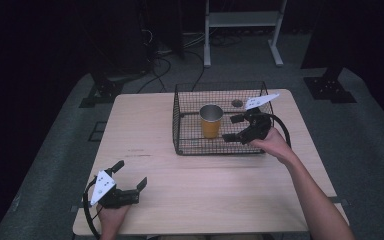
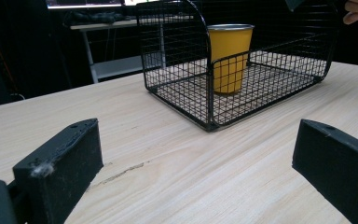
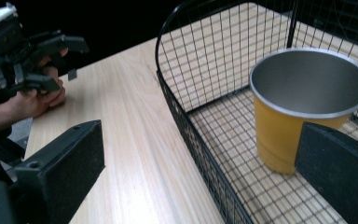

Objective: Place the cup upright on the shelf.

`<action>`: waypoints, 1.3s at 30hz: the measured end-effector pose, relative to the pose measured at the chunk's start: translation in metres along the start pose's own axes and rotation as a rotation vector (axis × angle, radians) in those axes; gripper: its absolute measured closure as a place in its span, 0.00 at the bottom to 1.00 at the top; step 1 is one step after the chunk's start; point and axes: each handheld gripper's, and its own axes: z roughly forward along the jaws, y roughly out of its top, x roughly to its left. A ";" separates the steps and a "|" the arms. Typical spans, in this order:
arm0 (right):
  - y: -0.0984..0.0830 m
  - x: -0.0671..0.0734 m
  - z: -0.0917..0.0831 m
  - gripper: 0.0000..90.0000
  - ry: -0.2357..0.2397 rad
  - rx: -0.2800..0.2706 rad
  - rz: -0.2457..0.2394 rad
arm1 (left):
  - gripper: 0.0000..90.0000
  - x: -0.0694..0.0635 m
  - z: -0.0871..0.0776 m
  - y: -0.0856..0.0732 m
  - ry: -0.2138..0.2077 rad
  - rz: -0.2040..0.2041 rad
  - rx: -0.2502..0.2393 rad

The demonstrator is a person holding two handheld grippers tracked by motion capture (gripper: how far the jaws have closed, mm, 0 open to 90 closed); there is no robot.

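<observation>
A black wire basket stands on the far right half of the wooden table. Upright inside it is a yellow cup with a bare metal inside. My right gripper is open and reaches over the basket's right front corner, its jaws just right of the cup and apart from it. In the right gripper view the cup stands beyond the right jaw, behind the basket wall. My left gripper rests open and holding nothing near the table's front left. It faces the basket and cup.
A small dark round thing lies at the basket's far right. Past the table stand a white rack's legs and black stand bases on the grey floor. Bare wood lies between the left gripper and the basket.
</observation>
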 end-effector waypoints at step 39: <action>-0.070 0.023 -0.027 0.01 -0.024 -0.021 0.023 | 0.01 0.000 0.000 0.000 0.003 -0.001 -0.001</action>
